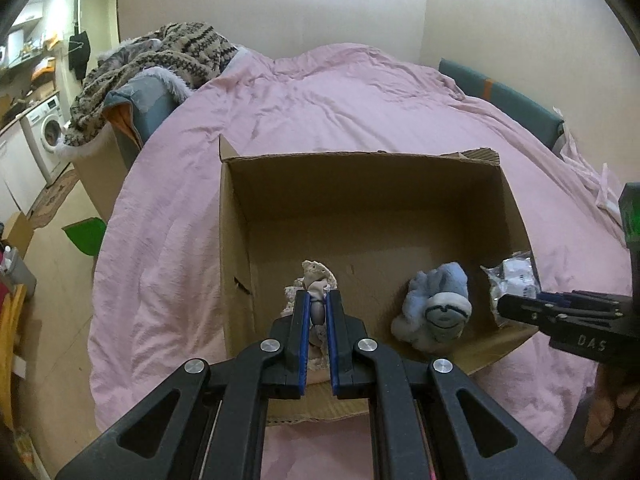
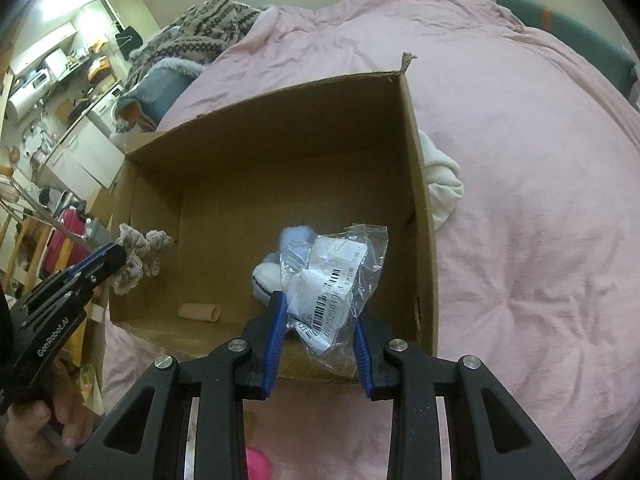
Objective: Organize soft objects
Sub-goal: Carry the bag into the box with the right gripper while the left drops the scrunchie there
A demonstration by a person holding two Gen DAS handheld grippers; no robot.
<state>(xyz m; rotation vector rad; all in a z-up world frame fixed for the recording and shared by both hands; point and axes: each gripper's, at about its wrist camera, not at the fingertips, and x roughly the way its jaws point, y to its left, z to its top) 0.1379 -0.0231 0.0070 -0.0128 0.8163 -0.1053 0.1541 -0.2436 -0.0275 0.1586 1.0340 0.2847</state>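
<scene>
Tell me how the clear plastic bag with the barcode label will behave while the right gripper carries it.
The clear plastic bag with the barcode label looks crinkled and limp, so it will probably flop. The smooth film may slip between the right gripper pads. It seems light, with folded white contents.

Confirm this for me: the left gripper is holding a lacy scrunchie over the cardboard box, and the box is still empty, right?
Not empty. The right wrist view shows a blue plush toy and a small pink roll on the cardboard box floor. The left gripper does hold the lacy scrunchie over it.
</scene>
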